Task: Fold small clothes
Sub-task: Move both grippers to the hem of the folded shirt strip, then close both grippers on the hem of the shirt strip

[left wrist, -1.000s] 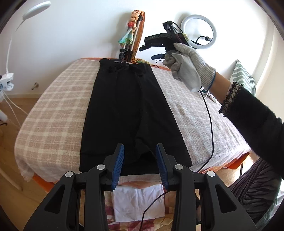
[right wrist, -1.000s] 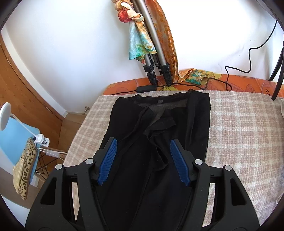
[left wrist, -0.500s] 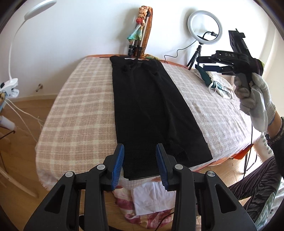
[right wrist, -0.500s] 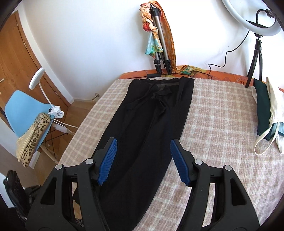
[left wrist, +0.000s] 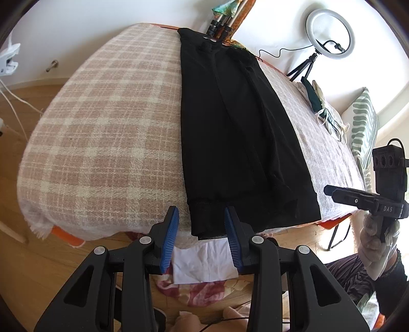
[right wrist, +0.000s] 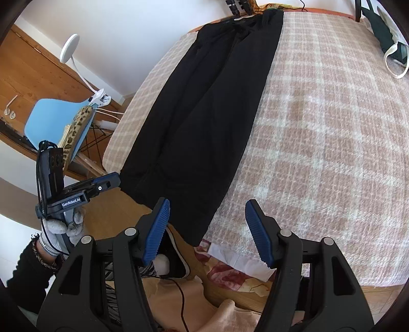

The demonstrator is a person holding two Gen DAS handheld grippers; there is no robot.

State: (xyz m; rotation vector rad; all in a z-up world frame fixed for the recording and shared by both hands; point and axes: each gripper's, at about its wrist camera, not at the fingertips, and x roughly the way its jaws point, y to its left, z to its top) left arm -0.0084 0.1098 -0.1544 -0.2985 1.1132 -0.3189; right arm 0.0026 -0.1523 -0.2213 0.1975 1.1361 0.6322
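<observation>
A long black garment [left wrist: 237,132] lies flat along a plaid-covered table [left wrist: 107,122], its near hem hanging a little over the front edge. It also shows in the right wrist view [right wrist: 204,109]. My left gripper [left wrist: 202,235] is open and empty, just in front of the hem's left corner. My right gripper [right wrist: 207,229] is open and empty, just off the table's front edge by the hem's right corner; it also shows in the left wrist view [left wrist: 358,198]. The left gripper also shows in the right wrist view [right wrist: 107,182].
A tripod with scarves [left wrist: 222,23] and a ring light [left wrist: 329,33] stand at the far end. Bags [left wrist: 324,109] lie at the table's right side. A blue chair [right wrist: 58,122] and a lamp [right wrist: 70,48] stand left. Cloths [left wrist: 204,270] lie on the floor below.
Both grippers have pulled back and dropped to the table's near edge. The right gripper went from the far end to the near hem. The garment has not moved.
</observation>
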